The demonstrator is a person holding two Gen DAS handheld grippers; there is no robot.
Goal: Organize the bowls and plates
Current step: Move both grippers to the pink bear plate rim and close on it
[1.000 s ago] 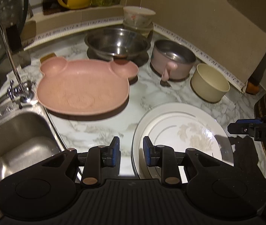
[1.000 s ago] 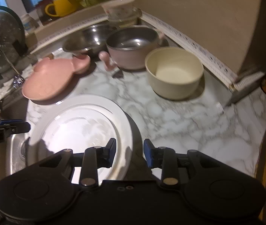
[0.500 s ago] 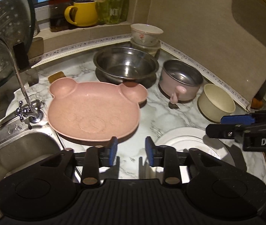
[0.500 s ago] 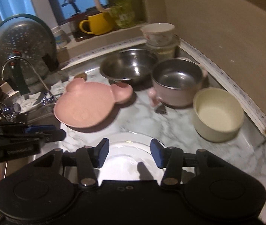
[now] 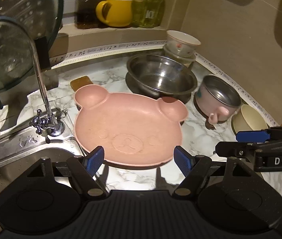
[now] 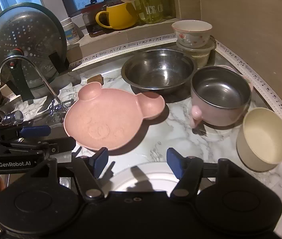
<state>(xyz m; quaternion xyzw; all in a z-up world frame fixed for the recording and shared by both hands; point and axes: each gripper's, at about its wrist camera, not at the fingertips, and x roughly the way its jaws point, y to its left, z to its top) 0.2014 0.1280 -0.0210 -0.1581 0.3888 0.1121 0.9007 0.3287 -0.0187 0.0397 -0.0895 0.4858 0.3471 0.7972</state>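
Now both grippers stand wider apart at the fingers than a second ago, and both have pulled back from the white plate (image 6: 157,174), which shows only as a bright rim under the right gripper (image 6: 137,162). The left gripper (image 5: 139,160) is released, empty, its fingers spread on either side of the near edge of the pink bear plate (image 5: 128,125) without touching it. The right gripper is released and empty too. The steel bowl (image 6: 159,72), pink cup (image 6: 219,95) and cream bowl (image 6: 263,139) sit untouched on the counter (image 6: 172,131). Judging by this, the bear plate is the next pick.
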